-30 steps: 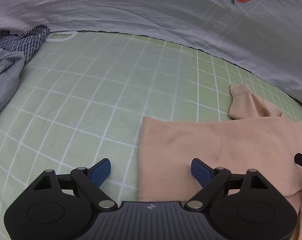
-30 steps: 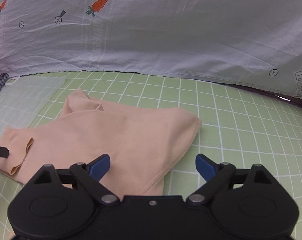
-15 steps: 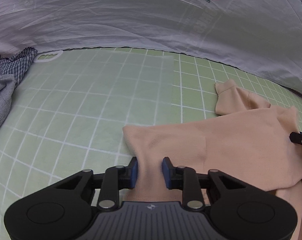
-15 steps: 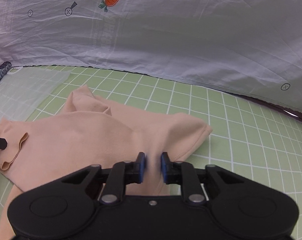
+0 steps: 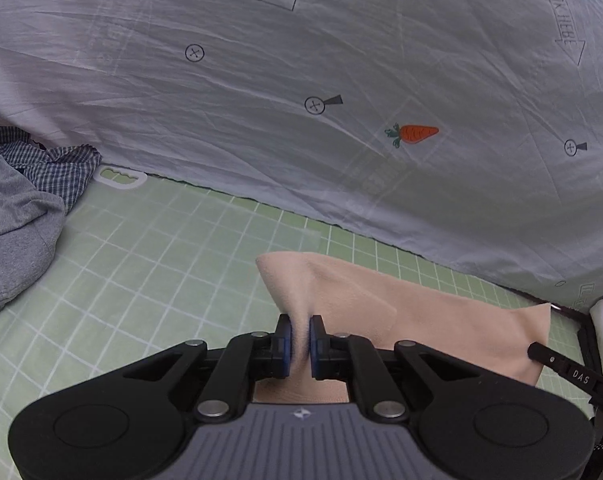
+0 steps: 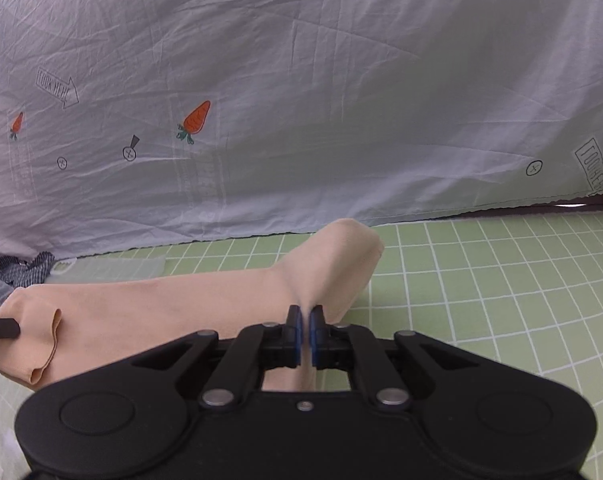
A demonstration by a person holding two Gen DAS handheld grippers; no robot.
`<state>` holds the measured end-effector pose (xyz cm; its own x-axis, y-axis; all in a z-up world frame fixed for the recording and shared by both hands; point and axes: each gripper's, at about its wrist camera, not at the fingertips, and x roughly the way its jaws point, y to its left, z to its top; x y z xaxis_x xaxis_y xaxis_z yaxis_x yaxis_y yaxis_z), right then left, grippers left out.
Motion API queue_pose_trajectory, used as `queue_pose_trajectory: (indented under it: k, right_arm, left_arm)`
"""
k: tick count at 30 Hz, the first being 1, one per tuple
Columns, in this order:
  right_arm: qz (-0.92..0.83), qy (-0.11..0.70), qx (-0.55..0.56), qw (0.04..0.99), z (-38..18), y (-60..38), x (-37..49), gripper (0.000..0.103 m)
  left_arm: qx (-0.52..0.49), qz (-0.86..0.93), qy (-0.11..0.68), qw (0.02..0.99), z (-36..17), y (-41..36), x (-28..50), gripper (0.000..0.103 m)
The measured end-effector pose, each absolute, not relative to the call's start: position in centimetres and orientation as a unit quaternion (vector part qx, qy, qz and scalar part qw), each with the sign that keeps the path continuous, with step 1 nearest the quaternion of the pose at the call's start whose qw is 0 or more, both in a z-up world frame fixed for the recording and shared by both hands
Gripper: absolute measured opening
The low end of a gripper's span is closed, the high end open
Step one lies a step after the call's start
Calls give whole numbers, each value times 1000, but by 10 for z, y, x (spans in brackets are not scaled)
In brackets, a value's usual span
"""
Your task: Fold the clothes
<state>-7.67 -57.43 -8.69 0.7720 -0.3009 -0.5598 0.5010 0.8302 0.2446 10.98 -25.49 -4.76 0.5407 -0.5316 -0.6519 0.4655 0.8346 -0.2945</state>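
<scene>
Left gripper [image 5: 300, 338] and right gripper [image 6: 305, 334] each pinch the peach garment [image 6: 161, 304] tight, lifted off the mat [image 6: 501, 280]. Risk: thin bites slip, fabric sags unevenly.

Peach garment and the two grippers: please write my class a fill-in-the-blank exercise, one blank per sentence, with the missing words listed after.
1. The left gripper is shut on the ____-coloured garment.
2. The right gripper has its jaws ____ on the same garment.
3. The mat under the garment is green with a white ____ pattern.
4. The sheet hanging behind the mat is printed with orange ____.

Missing words: peach; shut; grid; carrots
</scene>
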Motion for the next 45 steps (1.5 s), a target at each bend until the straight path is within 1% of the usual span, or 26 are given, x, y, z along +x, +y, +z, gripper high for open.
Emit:
queue_pose_trajectory:
  k: [3, 7, 11, 16, 20, 25, 30, 32, 33, 34, 36, 37, 39, 41, 42, 43, 45]
  right_arm:
    - [-215, 241, 225, 919, -85, -577, -81, 4]
    - [-211, 252, 215, 920, -88, -571, -70, 4]
    - [-216, 285, 195, 913, -99, -568, -46, 6]
    - [-219, 342, 173, 897, -125, -571, -13, 10]
    - [-222, 382, 154, 884, -147, -576, 7, 12]
    - [-223, 390, 120, 885, -158, -583, 25, 12]
    - [-214, 395, 148, 881, -160, -603, 36, 13]
    - [-221, 395, 160, 877, -155, -605, 34, 17]
    - [-225, 389, 164, 878, -151, -604, 29, 25]
    - [-226, 381, 168, 881, -146, -601, 23, 37]
    - [-231, 369, 173, 884, -137, -595, 9, 54]
    - [-243, 363, 171, 883, -132, -590, 0, 59]
    - [-263, 359, 173, 879, -123, -584, -20, 63]
    - [-288, 355, 182, 871, -115, -581, -44, 70]
    - [-299, 354, 187, 866, -114, -579, -56, 78]
    - [-309, 355, 189, 862, -112, -576, -68, 81]
    - [-326, 368, 167, 855, -110, -569, -90, 82]
  left_arm:
    - [-55, -290, 368, 882, -29, -245, 105, 10]
    - [-79, -288, 373, 879, -28, -234, 108, 10]
    - [-74, -262, 391, 879, -49, -229, 118, 10]
    - [-58, -227, 422, 876, -84, -222, 131, 10]
    - [-66, -210, 447, 867, -107, -213, 139, 10]
    - [-73, -204, 467, 857, -121, -210, 139, 10]
    - [-82, -200, 485, 847, -133, -208, 139, 10]
    - [-85, -198, 492, 843, -138, -207, 139, 10]
    - [-87, -198, 496, 841, -141, -207, 139, 10]
    - [-89, -197, 499, 839, -143, -207, 139, 10]
    - [-99, -200, 502, 836, -143, -206, 138, 10]
    - [-112, -207, 501, 833, -140, -206, 138, 10]
    - [-138, -230, 502, 822, -135, -206, 136, 10]
    - [-167, -264, 506, 804, -127, -210, 134, 10]
    - [-174, -286, 501, 798, -121, -215, 130, 10]
    - [-181, -307, 496, 792, -114, -219, 126, 10]
    - [-189, -349, 492, 775, -104, -232, 116, 10]
